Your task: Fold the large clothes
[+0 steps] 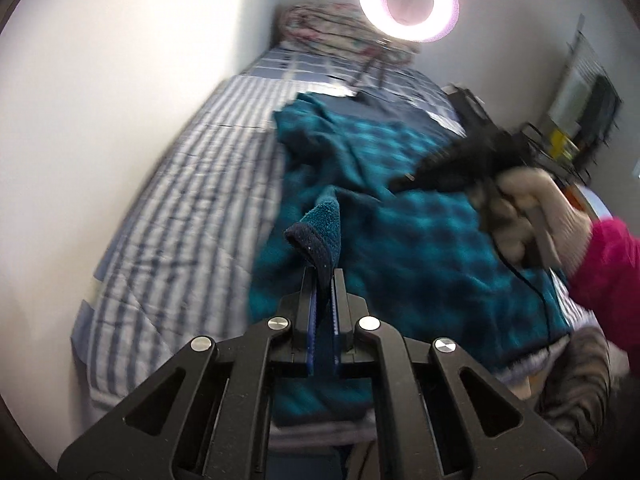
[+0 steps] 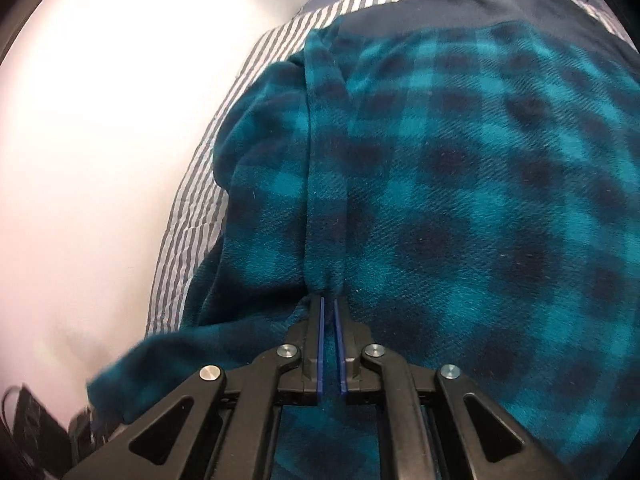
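- The left gripper (image 1: 323, 276) has its fingers clamped on a navy-edged corner of the teal plaid fleece garment (image 1: 400, 216).
- The right gripper (image 2: 329, 306) pinches a fleece ridge, fingers nearly together.
- Best lift both corners evenly toward 12 o'clock.
- The garment lies rumpled on the striped bed (image 1: 180, 200).

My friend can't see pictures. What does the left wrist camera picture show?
The left gripper is shut on a dark-edged corner of a teal checked fleece garment spread on a striped bed. At right, a gloved hand holds the blurred right gripper over the fleece, and a ring light glows at the far end.
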### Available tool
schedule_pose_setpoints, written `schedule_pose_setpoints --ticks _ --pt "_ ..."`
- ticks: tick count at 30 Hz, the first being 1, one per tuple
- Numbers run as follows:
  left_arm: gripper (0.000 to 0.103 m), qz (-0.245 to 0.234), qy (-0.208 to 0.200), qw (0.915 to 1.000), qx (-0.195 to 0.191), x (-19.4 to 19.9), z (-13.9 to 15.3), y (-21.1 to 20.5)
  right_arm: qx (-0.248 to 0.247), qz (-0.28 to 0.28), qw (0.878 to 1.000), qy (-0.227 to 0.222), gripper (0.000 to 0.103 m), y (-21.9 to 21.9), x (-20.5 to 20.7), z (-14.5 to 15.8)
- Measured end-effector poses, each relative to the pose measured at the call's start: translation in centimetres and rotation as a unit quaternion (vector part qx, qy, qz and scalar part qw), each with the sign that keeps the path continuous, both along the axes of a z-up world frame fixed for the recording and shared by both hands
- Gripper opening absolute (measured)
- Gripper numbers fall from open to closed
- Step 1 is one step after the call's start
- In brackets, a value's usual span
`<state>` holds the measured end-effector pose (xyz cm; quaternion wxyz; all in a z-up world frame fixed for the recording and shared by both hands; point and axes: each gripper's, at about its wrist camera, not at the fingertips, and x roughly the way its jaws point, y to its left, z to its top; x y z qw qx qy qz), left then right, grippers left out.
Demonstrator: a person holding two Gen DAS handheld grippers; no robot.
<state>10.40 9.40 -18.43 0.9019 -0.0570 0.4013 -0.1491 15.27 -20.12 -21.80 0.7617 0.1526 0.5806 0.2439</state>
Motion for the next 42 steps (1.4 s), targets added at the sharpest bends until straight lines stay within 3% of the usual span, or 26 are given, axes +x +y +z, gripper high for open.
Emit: schedule_pose_setpoints --ticks 4,9,11,13,17,19,25,27,30,32,35,39,42 --pt "0.004 -0.05 0.003 0.9984 0.026 -2.7 -0.3 -3.3 0.009 -0.015 1.0 -0.001 0.03 -0.8 -0.7 1.1" --pt "0.01 -0.094 0.017 0.9936 0.06 -5.2 -0.9 -6.0 0.023 0.0 1.0 -0.002 0.039 -0.9 -2.0 1.2" --pt "0.039 -0.096 0.021 0.9938 0.051 -6.1 -0.7 -5.9 0.032 0.012 0.999 0.003 0.04 -1.1 -3.3 1.2" --pt "0.049 -0.088 0.016 0.9953 0.038 -6.9 -0.3 -5.3 0.037 0.025 0.999 0.007 0.04 -0.8 -4.2 0.7" --pt "0.05 -0.059 0.021 0.9979 0.017 -7.1 0.1 -3.0 0.04 0.05 0.998 0.025 0.04 -0.2 -6.5 -0.8" --pt "0.05 -0.031 0.042 0.9985 0.016 -6.1 -0.8 -1.7 0.029 0.057 0.997 0.033 0.04 0.0 -7.3 -1.7" --pt "0.049 0.044 0.131 0.988 -0.068 -2.0 -5.0 2.0 0.021 0.066 0.996 0.053 0.036 0.4 -9.1 -3.6" --pt "0.048 0.055 0.138 0.986 -0.076 -1.2 -5.9 2.1 0.019 0.073 0.996 0.052 0.031 0.4 -9.6 -3.6" --pt "0.032 0.043 0.148 0.9841 -0.088 -0.3 -6.7 1.3 0.023 0.078 0.996 0.048 0.023 0.7 -9.6 -3.7" --pt "0.007 0.039 0.158 0.9823 -0.092 0.2 -7.4 0.7 0.023 0.081 0.995 0.045 0.015 0.8 -9.7 -3.5" --pt "0.003 0.047 0.152 0.9843 -0.076 0.1 -7.3 0.4 0.026 0.085 0.995 0.043 0.002 2.3 -9.4 -3.5" --pt "0.002 0.068 0.114 0.989 -0.065 -1.5 -5.1 1.7 0.042 0.088 0.995 0.037 0.0 2.8 -9.8 -2.5" --pt "0.001 0.085 0.105 0.9894 -0.052 -2.2 -5.1 2.7 0.06 0.09 0.994 0.03 0.0 3.3 -9.9 -2.2"
